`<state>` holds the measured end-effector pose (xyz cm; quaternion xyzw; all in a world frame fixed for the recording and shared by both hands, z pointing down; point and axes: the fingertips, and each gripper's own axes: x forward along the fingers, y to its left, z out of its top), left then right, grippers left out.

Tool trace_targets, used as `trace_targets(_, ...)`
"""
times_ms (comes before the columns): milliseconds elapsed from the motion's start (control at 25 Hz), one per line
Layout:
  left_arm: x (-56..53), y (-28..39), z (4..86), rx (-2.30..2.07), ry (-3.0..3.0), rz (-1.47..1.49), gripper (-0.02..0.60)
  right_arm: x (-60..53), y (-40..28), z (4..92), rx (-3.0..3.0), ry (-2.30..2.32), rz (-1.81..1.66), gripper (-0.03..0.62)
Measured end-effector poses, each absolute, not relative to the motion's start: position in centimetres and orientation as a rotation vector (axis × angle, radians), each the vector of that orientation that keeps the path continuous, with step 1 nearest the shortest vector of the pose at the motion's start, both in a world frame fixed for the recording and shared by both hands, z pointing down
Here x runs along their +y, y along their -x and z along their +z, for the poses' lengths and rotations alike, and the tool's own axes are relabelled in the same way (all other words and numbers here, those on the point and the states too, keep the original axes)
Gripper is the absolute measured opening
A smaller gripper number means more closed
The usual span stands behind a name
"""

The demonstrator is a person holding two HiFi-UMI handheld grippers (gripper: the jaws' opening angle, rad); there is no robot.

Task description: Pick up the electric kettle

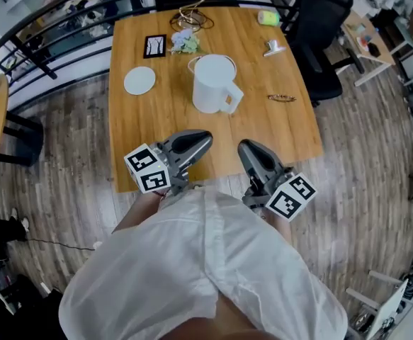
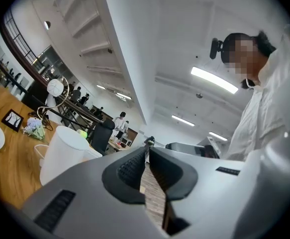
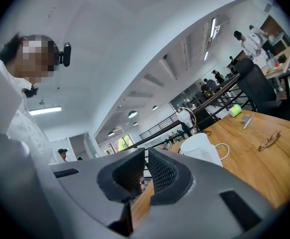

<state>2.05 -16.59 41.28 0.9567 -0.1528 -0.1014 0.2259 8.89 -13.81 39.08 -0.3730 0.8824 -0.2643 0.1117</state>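
The left gripper (image 1: 203, 139) is holding its fingers (image 2: 130, 169) together, with nothing between them. The right gripper (image 1: 243, 147) is doing the same, its fingers (image 3: 163, 172) meeting at the tips on nothing. Both pairs are hovering over the near edge of the worktop (image 1: 156, 122). The white electric kettle (image 1: 213, 83) is standing upright beyond both sets of fingertips, well apart from them. It is sitting right of the left fingers and left of the right ones, its handle pointing back towards the right fingers. A white disc (image 1: 139, 80) is lying beyond the left fingers, and spectacles (image 1: 282, 98) are lying beyond the right fingers.
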Motion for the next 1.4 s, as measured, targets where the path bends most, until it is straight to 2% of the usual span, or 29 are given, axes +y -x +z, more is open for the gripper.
trace_targets(360,-22.9,-6.0,47.2,-0.385,-2.728,-0.139,0.022,-12.8,-10.3,38.6,2.545,1.222,-0.760,0.015)
trace_targets(400,-23.6,-6.4,48.1,-0.405,-2.734,-0.124,0.041,-12.7,-10.4,38.6,2.539,1.234,-0.760,0.015)
trace_targets(520,-25.6,-7.3,50.2,-0.469,-2.743,-0.073,0.200,-12.7,-10.6,38.7,2.523,1.261,-0.762,0.015)
trace_targets(560,-26.0,-7.6,50.8,-0.480,-2.748,-0.053,0.211,-12.7,-10.6,38.8,2.517,1.267,-0.764,0.015)
trace_targets(920,-28.4,-10.4,56.5,-0.612,-2.833,0.213,0.229,-12.1,-13.0,39.0,2.450,1.374,-0.754,0.015)
trace_targets(1400,-31.7,-15.0,58.3,-0.661,-2.925,0.261,0.235,-11.3,-18.7,39.9,2.299,1.571,-0.754,0.015)
